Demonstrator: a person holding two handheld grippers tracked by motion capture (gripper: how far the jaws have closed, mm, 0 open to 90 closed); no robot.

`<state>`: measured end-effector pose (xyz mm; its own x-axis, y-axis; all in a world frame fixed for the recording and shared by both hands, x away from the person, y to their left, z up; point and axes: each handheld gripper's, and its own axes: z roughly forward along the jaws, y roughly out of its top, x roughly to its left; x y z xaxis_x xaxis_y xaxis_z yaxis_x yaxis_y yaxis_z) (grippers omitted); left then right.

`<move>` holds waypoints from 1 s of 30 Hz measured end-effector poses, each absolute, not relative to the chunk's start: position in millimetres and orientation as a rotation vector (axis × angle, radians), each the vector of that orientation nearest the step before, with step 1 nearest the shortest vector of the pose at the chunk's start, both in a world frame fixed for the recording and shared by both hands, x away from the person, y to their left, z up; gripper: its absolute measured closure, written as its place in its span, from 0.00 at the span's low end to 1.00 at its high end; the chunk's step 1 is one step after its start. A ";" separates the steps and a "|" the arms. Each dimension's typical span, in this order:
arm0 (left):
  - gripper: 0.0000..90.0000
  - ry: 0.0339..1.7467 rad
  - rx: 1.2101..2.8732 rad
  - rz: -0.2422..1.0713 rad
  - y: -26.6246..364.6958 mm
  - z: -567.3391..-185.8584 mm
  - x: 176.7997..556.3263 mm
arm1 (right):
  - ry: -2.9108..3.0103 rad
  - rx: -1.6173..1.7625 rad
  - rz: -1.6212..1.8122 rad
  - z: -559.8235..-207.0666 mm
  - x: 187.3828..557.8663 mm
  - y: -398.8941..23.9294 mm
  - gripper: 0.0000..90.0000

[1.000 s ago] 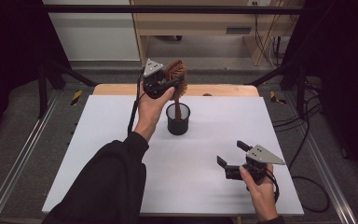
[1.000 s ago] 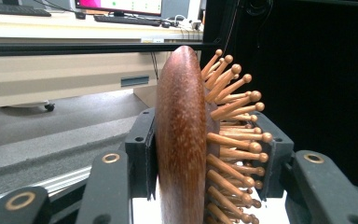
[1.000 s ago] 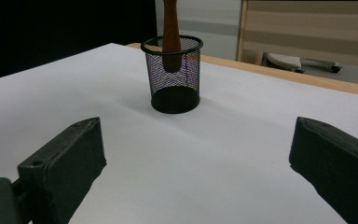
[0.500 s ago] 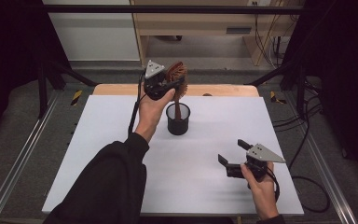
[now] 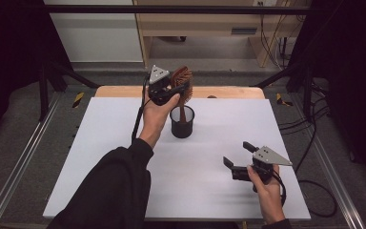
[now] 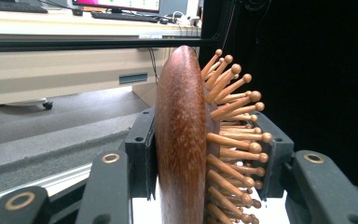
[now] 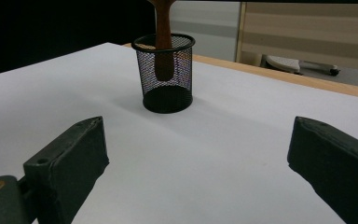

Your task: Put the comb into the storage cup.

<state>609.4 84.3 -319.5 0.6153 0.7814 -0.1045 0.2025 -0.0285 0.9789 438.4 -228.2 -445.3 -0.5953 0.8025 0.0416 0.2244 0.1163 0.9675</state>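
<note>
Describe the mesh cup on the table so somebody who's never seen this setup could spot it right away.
Start at the white table and look toward its far edge, near the middle. There stands a small black wire-mesh cup, round and open-topped. It is the one free-standing thing on the white surface, and the handle of a brown wooden hairbrush, held by the left claw, dips into it.

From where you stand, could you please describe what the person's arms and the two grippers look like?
Both grippers are black, each topped by a grey three-cornered plate: the left gripper and the right gripper. Their jaws are thick black blocks with brass-ringed screw holes. A black cable trails from each. The left arm wears a black sleeve.
</note>
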 end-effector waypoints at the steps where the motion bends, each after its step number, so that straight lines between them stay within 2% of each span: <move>1: 0.56 0.848 1.567 0.566 84.1 -319.6 609.3 | 1.896 0.993 1.501 -445.4 438.4 -228.3 0.06; 30: 0.56 0.885 1.538 0.535 77.4 -343.0 604.7 | 1.908 1.003 1.494 -446.3 438.4 -228.4 0.05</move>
